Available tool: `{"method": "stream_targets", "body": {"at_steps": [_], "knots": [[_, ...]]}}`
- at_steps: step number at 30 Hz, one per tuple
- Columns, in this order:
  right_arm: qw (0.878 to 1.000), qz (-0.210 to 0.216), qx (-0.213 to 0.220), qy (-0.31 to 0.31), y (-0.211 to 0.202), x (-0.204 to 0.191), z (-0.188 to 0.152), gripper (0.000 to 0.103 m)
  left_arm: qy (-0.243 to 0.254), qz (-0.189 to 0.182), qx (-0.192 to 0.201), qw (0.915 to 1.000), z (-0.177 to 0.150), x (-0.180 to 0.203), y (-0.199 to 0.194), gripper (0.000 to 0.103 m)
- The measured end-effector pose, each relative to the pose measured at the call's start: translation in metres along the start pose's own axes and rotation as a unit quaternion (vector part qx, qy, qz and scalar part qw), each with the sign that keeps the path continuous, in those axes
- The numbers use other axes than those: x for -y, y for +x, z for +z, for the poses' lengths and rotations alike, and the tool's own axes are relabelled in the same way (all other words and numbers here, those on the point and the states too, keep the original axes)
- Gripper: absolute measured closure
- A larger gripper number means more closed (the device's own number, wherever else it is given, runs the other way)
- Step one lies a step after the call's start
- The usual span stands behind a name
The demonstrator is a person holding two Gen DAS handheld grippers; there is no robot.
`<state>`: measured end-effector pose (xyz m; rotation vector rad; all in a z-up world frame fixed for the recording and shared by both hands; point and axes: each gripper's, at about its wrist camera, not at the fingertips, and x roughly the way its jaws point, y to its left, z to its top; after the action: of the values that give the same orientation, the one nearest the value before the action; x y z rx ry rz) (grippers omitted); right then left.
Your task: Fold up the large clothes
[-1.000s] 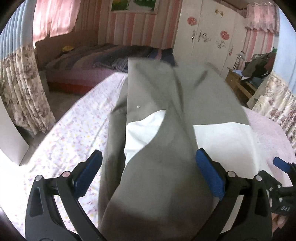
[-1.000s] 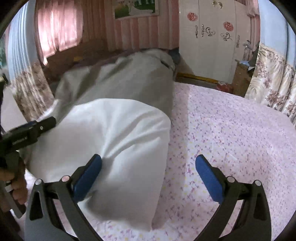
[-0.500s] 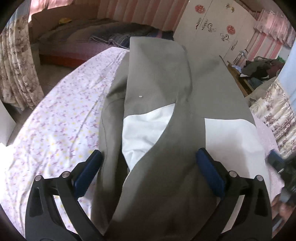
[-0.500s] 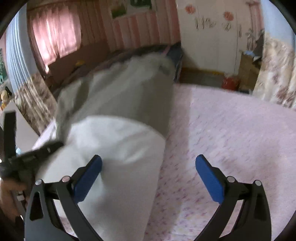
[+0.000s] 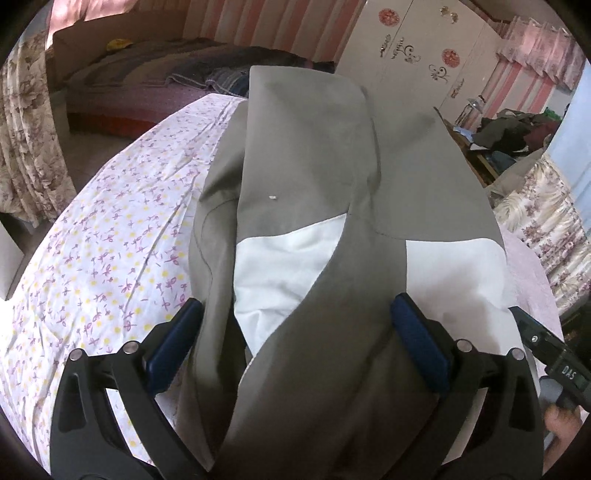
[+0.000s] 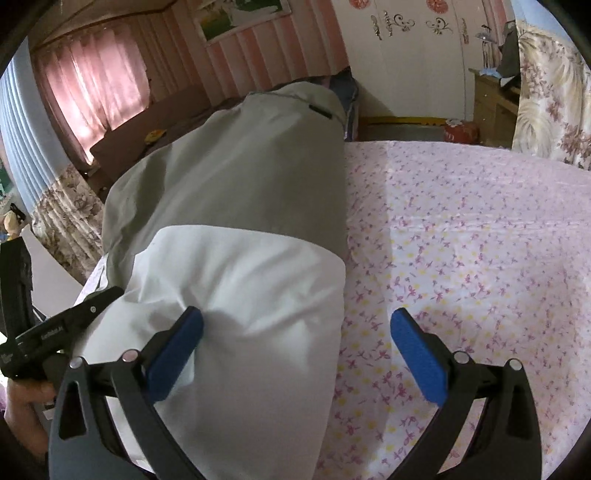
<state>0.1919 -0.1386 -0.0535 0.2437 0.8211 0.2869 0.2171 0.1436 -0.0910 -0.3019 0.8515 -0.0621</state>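
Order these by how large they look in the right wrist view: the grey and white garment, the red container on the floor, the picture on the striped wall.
1. grey and white garment
2. picture, cut off by the frame
3. red container

The garment lies nearest the camera, so true sizes stay unsure.

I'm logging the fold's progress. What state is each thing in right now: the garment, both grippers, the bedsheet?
grey and white garment: lying lengthwise on the bed, sides folded in over the middle, not gripped.
left gripper: open, jaws wide either side of the garment's near end.
right gripper: open, left pad at the white part's edge, the other pad over the sheet.
floral bedsheet: spread out, lightly creased.
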Motion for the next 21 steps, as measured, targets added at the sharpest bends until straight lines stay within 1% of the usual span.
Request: {"method": "stream_targets", "body": {"at_steps": [1,3,4,5,6,7,8,9,10,11,12,13,15,18,21], "knots": [[1.000,0.010,-0.005,0.010,0.002,0.004,0.000,0.002,0.004,-0.005,0.001,1.0000,0.000,0.001,0.000,0.008],[0.998,0.036,-0.018,0.039,0.009,0.011,0.000,0.002,0.010,-0.010,0.005,0.9999,0.000,0.000,-0.004,0.019],[0.998,0.047,-0.021,0.046,0.011,0.014,0.000,0.002,0.011,-0.011,0.009,0.9998,-0.001,0.002,-0.005,0.021],[0.997,0.053,-0.022,0.048,0.012,0.015,0.000,0.002,0.010,-0.010,0.012,0.9998,-0.002,0.002,-0.007,0.025],[0.997,0.060,-0.022,0.051,0.013,0.016,0.000,0.004,0.006,-0.011,0.015,0.9998,-0.002,0.002,-0.008,0.031],[0.996,0.064,-0.023,0.050,0.013,0.015,0.000,0.008,-0.001,-0.010,0.019,0.9998,-0.001,-0.001,-0.010,0.044],[0.996,0.073,-0.025,0.048,0.013,0.013,0.000,0.023,-0.012,-0.009,0.022,0.9996,-0.001,-0.004,-0.013,0.051],[0.994,0.091,-0.028,0.052,0.013,0.011,0.001,0.032,-0.021,-0.009,0.023,0.9995,0.000,-0.007,-0.015,0.062],[0.995,0.086,-0.028,0.052,0.011,0.009,0.001,0.034,-0.032,-0.012,0.024,0.9991,0.002,-0.011,-0.018,0.069],[0.996,0.077,-0.027,0.044,0.010,0.004,0.003,0.037,-0.038,-0.013,0.025,0.9989,0.003,-0.013,-0.020,0.073],[0.996,0.074,-0.026,0.041,0.010,0.001,0.004,0.042,-0.043,-0.011,0.026,0.9987,0.004,-0.014,-0.021,0.079],[0.996,0.074,-0.022,0.043,0.008,0.001,0.004,0.044,-0.045,-0.010,0.026,0.9986,0.005,-0.014,-0.022,0.083],[0.997,0.070,-0.014,0.035,0.006,-0.001,0.005,0.056,-0.036,-0.003,0.031,0.9989,0.004,-0.010,-0.025,0.086],[0.997,0.069,0.007,0.024,-0.002,-0.003,0.005,0.067,-0.021,0.013,0.042,0.9988,0.002,-0.002,-0.031,0.089],[0.997,0.073,0.025,0.016,-0.013,-0.002,0.010,0.073,-0.019,0.015,0.049,0.9985,0.005,0.007,-0.037,0.091]]}}
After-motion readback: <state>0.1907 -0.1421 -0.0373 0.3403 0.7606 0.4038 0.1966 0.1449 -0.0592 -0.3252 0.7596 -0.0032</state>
